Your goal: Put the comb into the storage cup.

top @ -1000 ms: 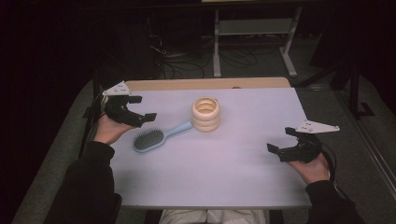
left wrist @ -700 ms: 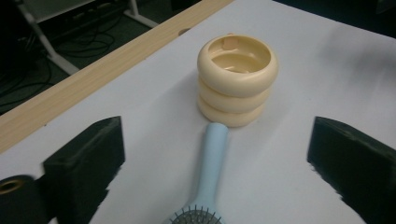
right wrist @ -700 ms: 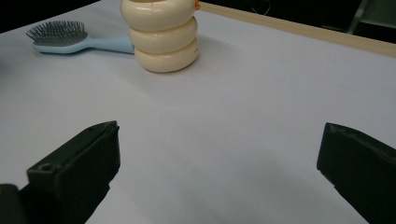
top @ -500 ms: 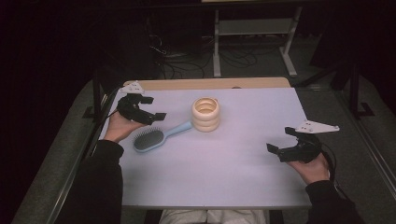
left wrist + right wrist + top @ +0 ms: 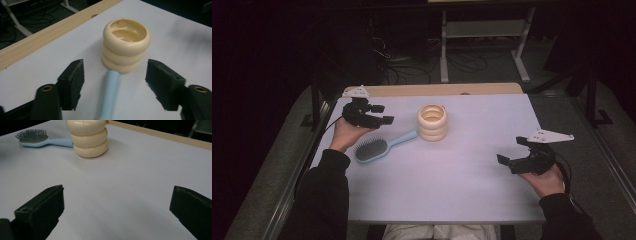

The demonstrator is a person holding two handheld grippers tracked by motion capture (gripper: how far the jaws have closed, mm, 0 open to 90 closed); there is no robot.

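Observation:
A light blue hairbrush (image 5: 372, 149) lies on the white table, its handle (image 5: 110, 95) pointing at a cream cup (image 5: 432, 122) shaped like stacked rings. My left gripper (image 5: 383, 114) hovers just above the handle, aimed at the cup (image 5: 126, 45). Its jaws have just been closing; in the left gripper view (image 5: 115, 72) they stand on either side of the handle with a gap on each side, so it is open. At the table's right, my right gripper (image 5: 512, 150) is wide open with nothing between its jaws (image 5: 117, 190). It faces the cup (image 5: 87, 137) and brush (image 5: 32, 136).
The white table top (image 5: 462, 185) has a wooden strip (image 5: 437, 90) along its far edge. Beyond the table, a metal rack (image 5: 482, 30) and cables sit on the dark floor. A dark post (image 5: 314, 100) stands at the table's left side.
My left gripper has moved right and away from the person, to above the brush handle, and its jaws stand narrower. The right gripper, brush and cup have not moved.

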